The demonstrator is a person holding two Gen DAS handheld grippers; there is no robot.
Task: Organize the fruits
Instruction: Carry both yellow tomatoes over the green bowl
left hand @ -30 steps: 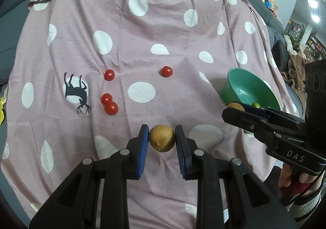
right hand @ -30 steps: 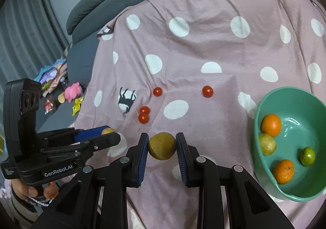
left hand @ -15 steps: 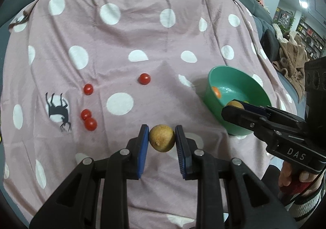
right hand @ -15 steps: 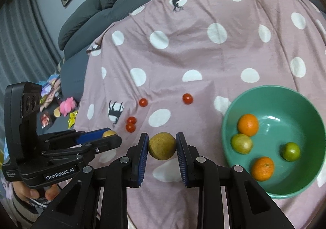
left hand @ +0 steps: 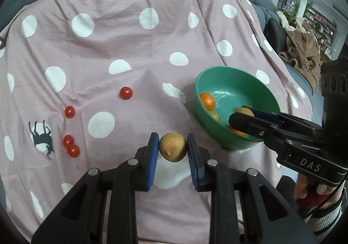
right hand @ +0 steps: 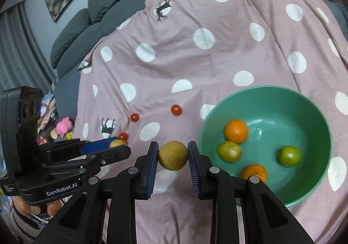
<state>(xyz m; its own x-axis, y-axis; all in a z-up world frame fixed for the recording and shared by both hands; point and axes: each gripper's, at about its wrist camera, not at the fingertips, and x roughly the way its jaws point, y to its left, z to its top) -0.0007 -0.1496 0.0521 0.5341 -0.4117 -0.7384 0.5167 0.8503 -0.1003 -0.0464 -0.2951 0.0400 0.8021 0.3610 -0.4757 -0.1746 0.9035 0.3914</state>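
Firmly between each hand-held gripper's (left hand: 173,150) blue pads, one yellow-brown fruit (left hand: 173,146).

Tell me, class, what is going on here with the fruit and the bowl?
A person is sorting fruit on a spotted cloth with two tools. The left hand-held gripper is shut on a brown round fruit, and the right hand-held gripper is shut on a second brown fruit, close beside the green bowl. The bowl already holds two oranges and two greenish fruits. Four cherry tomatoes lie on the cloth.
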